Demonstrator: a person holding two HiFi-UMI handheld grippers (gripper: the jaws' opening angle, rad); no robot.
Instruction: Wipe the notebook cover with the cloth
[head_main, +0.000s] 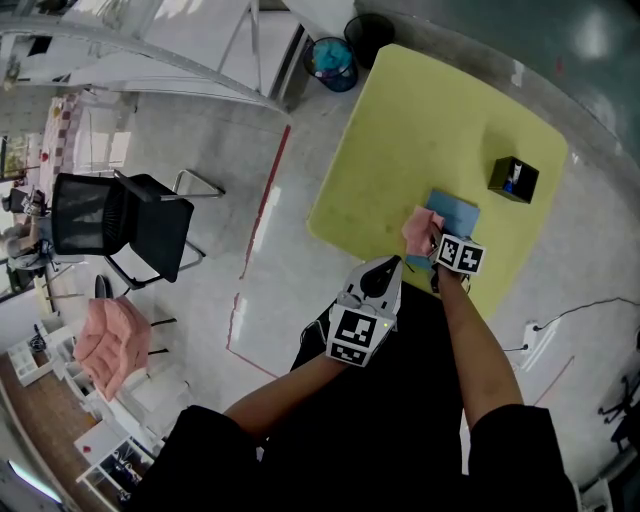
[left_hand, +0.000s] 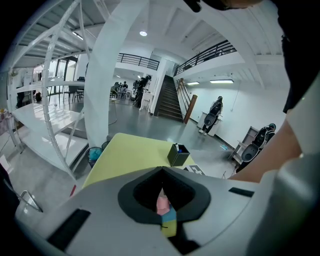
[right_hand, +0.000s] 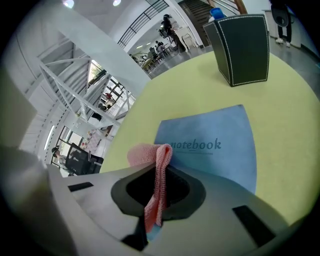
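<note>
Centrally, blue rectangular notebook (head_main: 457, 214) lies near yellow-green table's (head_main: 420, 120) lower edge, bare surface beyond. Right gripper (right_hand: 161, 169) pinches pink knitted cloth (right_hand: 144, 154); left gripper (left_hand: 162, 171) jaws pressed together.

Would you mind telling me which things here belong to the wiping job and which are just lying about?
Part of the job: blue notebook; pink cloth; right gripper, jaws shut on the cloth.

Just lying about: black pen holder on the table; black chair; bin; left gripper, idle off the table.
</note>
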